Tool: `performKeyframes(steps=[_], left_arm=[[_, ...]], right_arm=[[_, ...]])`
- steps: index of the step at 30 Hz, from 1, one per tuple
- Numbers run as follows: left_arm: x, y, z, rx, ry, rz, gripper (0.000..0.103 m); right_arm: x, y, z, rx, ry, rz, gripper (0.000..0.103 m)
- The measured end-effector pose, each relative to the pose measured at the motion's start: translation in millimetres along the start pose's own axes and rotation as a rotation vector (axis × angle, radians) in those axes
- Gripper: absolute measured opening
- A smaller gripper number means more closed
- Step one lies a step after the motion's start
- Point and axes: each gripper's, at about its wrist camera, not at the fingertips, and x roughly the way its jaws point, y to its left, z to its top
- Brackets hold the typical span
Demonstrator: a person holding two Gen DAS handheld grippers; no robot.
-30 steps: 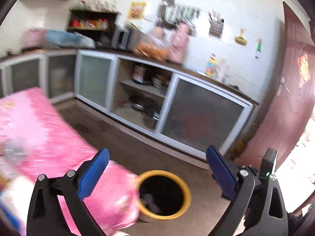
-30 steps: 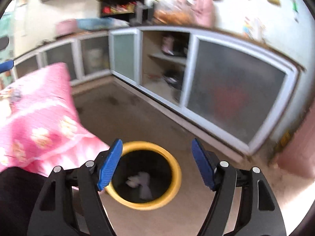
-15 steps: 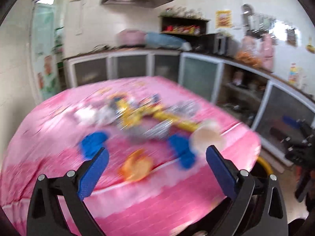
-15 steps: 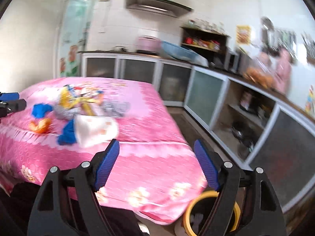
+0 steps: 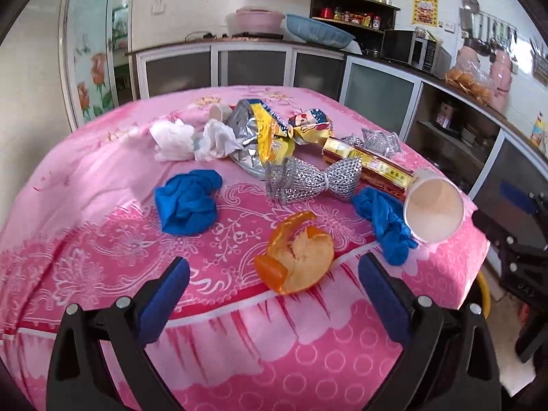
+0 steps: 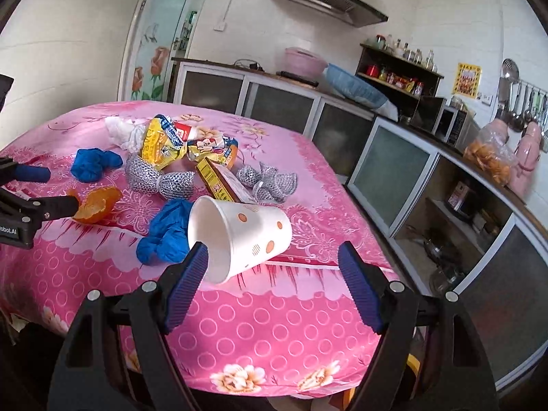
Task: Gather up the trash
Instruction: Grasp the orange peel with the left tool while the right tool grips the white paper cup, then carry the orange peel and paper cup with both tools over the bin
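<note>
Left claw (image 5: 272, 286) angled down, gaping, empty, orange peel (image 5: 296, 260) at 12 o'clock. Right claw (image 6: 272, 282) likewise, just widened; paper cup (image 6: 239, 236) at 11 o'clock on desk (image 6: 274, 342).

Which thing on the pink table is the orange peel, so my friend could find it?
Look at the table with the pink tablecloth, at the near edge. The orange peel lies there between two crumpled blue gloves. It is the only orange, curled, torn thing, with a pale inside.

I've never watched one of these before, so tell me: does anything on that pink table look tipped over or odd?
Yes. A white paper cup lies on its side at the near table edge, mouth outward, touching a crumpled blue glove. Orange peel, tissues and wrappers litter the pink tablecloth.
</note>
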Motion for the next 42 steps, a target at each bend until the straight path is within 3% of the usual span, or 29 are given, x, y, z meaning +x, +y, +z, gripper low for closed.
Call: performKeyframes(steps=[12,21,23,25,27,28,31,33,34,42], left_arm=[[41,11,7,-0.11,0.097,-0.084,0.095],[59,2,13,-0.12,0.122,-0.113,0.095],[63,1,15,-0.121,0.122,-0.121,0.095],[65,-1,17,-0.121,0.121,-0.122,0.094],[65,-3,17,-0.124,0.121,-0.118,0.072],[65,-3,17,-0.124,0.129,-0.118,0.067],[68,-3,17,-0.112,0.133,-0.095,0.047],[69,-4,17,-0.106,0.132,-0.099,0.018],[68,-4,18,-0.101,0.123,-0.101,0.015],[50,-3,23,-0.115,0.08,-0.123,0.008]], right_arm=[[27,2,8,0.013,0.021,0.031,0.074],[42,-4,9,0.057,0.045,0.04,0.074],[46,-5,9,0.061,0.058,0.048,0.071],[50,-6,8,0.059,0.084,0.05,0.053],[54,-7,7,0.056,0.108,0.046,0.039],[56,-7,6,0.059,0.119,0.05,0.03],[59,-9,4,0.07,0.139,0.052,0.019],[59,-11,3,0.078,0.144,0.051,0.013],[59,-11,3,0.082,0.147,0.055,0.002],[39,-21,11,0.1,0.078,0.036,0.002]])
